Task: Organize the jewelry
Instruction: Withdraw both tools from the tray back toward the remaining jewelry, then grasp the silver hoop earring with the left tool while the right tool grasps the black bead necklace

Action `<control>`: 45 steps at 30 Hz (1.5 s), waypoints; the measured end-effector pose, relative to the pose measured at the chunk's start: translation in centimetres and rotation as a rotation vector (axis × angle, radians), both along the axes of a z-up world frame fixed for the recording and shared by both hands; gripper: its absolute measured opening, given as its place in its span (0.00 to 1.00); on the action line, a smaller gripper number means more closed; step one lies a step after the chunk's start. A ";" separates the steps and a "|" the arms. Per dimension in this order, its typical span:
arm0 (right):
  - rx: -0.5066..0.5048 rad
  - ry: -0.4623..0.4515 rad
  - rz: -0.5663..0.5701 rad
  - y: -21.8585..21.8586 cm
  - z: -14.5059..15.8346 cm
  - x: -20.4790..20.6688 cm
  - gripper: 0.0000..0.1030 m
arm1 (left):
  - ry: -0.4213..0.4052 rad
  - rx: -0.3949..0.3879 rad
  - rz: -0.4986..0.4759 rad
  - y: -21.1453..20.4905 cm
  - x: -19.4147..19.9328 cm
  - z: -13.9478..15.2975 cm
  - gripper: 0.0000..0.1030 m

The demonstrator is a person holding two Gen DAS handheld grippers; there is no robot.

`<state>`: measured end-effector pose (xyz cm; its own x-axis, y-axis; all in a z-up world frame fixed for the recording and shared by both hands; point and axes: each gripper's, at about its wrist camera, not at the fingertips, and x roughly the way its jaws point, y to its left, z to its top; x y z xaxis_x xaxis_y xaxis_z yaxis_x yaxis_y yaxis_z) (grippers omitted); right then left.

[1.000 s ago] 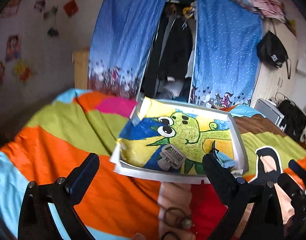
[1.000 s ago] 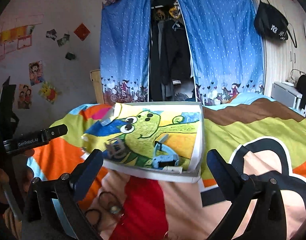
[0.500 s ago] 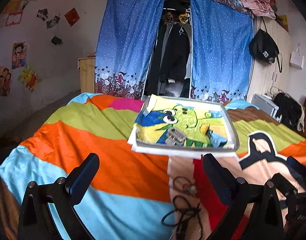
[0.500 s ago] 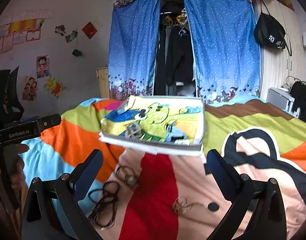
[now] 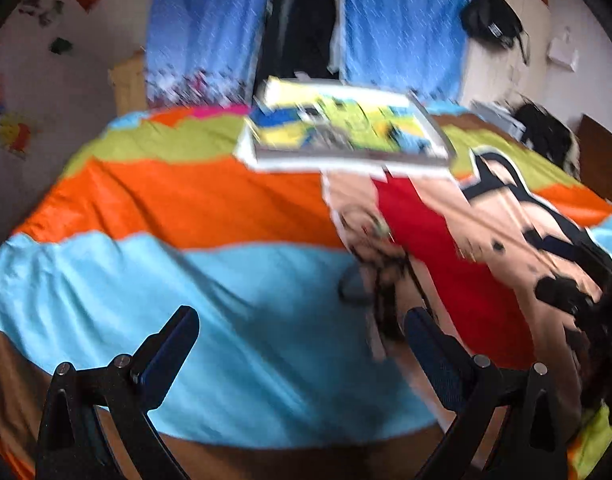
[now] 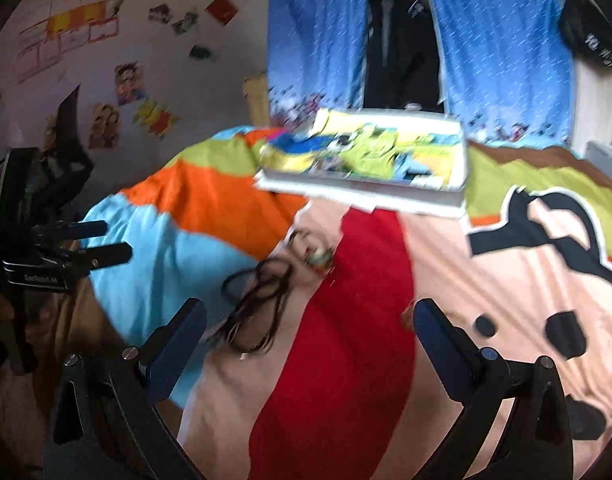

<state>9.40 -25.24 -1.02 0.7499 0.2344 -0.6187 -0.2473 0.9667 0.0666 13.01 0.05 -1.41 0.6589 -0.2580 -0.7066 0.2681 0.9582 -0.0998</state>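
Both frames blurred. Left gripper (image 5: 302,336) and right gripper (image 6: 309,324) hang wide apart, empty, over the bedspread (image 6: 357,352). Black cords (image 6: 258,300) mid-bed; shallow tray (image 6: 369,194) toward the far edge.

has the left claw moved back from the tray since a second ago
Yes. In the left wrist view the left claw has pulled back: the tray now sits farther off, with more bedspread before it.

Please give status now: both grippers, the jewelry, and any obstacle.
Left gripper and right gripper: jaws open, empty. Black cord necklace and ring loose on bedspread, outside tray. Nothing in the way; frames blurred.
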 end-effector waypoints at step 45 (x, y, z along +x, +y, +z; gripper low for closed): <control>0.143 0.249 0.105 1.9 -6.5 7.1 0.37 | 0.286 -0.110 -0.206 -5.4 5.9 -8.2 0.17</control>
